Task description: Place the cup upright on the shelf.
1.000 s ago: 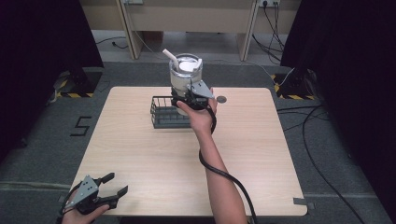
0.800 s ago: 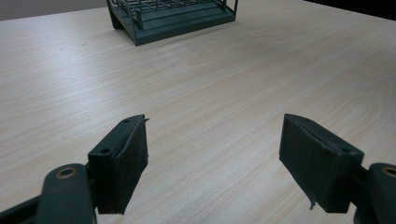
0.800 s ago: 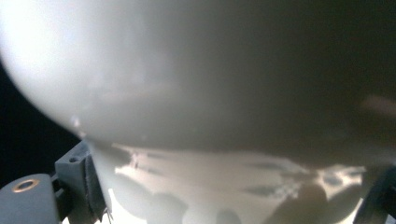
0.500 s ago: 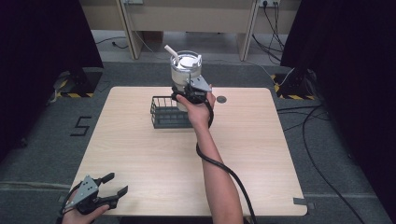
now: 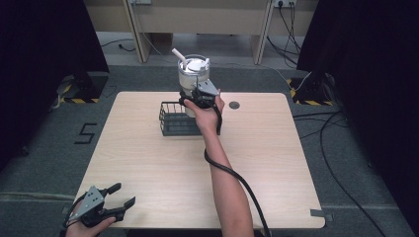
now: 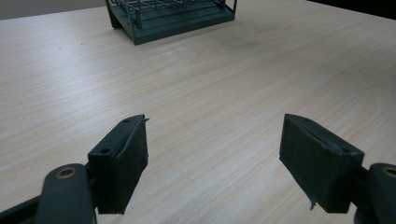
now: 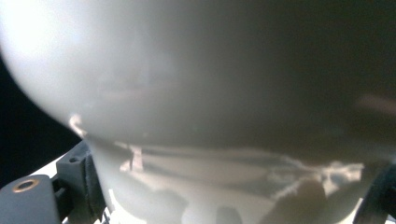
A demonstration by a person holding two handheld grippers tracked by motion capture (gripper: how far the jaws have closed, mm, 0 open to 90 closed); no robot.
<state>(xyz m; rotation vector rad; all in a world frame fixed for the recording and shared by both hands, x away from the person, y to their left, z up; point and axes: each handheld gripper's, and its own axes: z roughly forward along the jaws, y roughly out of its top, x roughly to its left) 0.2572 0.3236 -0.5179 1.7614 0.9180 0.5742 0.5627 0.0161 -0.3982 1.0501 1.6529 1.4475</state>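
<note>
A grey tumbler [image 5: 192, 74] with a white lid and a straw is held up at the far middle of the table, over the back right corner of a black wire basket [image 5: 173, 121]. My right gripper [image 5: 200, 96] is shut on its lower part. In the right gripper view the tumbler's pale wall [image 7: 210, 93] sits very close between the jaws. My left gripper [image 5: 124, 194] rests at the near left edge of the table, open with nothing in it. In the left gripper view its jaws stand wide apart [image 6: 215, 158] over bare wood, with the basket [image 6: 173, 18] far ahead.
The light wooden table [image 5: 276, 163] has a small round hole [image 5: 234, 104] right of the tumbler. The right gripper's cable trails along the forearm to the near edge. Cables lie on the floor to the right, and table legs stand beyond the far edge.
The right gripper has carried the tumbler slightly up and a little to the left above the basket. The left gripper has stayed in place.
</note>
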